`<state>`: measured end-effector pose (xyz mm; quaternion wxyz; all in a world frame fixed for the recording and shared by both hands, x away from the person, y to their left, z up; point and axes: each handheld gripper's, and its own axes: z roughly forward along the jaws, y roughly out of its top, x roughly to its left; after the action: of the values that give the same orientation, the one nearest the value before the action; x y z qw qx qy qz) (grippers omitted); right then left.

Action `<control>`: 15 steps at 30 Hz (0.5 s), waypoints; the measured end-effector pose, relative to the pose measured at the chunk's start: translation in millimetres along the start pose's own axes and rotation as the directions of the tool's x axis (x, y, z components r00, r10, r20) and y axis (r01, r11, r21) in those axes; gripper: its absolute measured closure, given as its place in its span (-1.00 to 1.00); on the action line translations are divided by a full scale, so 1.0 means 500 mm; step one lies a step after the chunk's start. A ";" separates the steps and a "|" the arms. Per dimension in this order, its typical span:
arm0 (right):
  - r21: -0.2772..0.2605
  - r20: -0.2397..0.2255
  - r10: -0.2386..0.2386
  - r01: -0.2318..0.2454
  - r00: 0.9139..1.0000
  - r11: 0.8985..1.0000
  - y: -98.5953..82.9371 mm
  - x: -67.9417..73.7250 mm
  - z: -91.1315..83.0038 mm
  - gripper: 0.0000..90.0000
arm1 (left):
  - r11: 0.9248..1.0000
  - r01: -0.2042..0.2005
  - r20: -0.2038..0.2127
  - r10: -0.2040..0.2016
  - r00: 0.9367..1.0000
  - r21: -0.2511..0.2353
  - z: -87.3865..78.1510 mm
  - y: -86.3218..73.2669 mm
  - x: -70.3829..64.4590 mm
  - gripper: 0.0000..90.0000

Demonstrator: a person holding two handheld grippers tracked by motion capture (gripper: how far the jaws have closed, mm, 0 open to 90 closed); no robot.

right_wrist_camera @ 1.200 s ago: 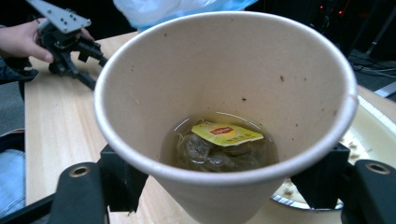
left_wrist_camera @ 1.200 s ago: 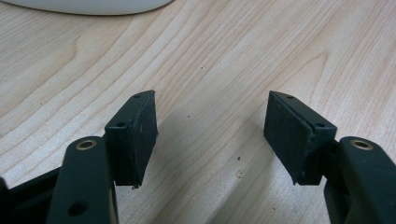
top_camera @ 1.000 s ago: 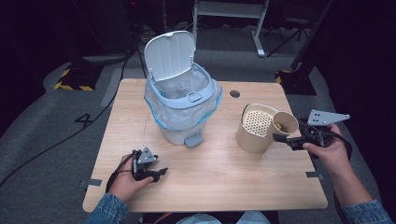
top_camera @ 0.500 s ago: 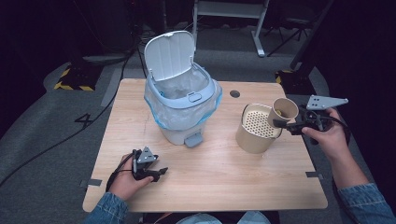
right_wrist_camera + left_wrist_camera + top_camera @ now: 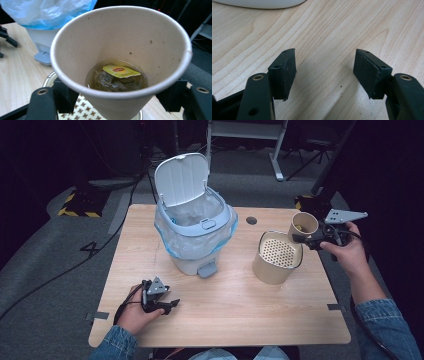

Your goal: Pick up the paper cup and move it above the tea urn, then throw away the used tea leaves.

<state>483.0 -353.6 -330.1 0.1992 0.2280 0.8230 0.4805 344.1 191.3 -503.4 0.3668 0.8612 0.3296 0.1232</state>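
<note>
My right gripper pinches the paper cup upright above the strainer pot, keeping tea in; my left gripper rests spread on the near table, out of the way.

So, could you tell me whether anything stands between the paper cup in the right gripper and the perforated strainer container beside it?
Nothing visible does. The right gripper holds the paper cup at the far right rim of the strainer container, whose perforated top is uncovered. The bin stands well to its left.
</note>
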 end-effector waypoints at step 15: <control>0.006 0.037 -0.129 0.129 0.991 0.992 -0.012 -0.014 0.048 -0.34 | 1.000 0.002 -0.008 -0.002 1.000 -0.002 0.000 -0.001 -0.003 -0.22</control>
<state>501.0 -343.3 -345.7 0.2448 0.1838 0.8330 0.4608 342.7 190.5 -503.7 0.3662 0.8600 0.3320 0.1267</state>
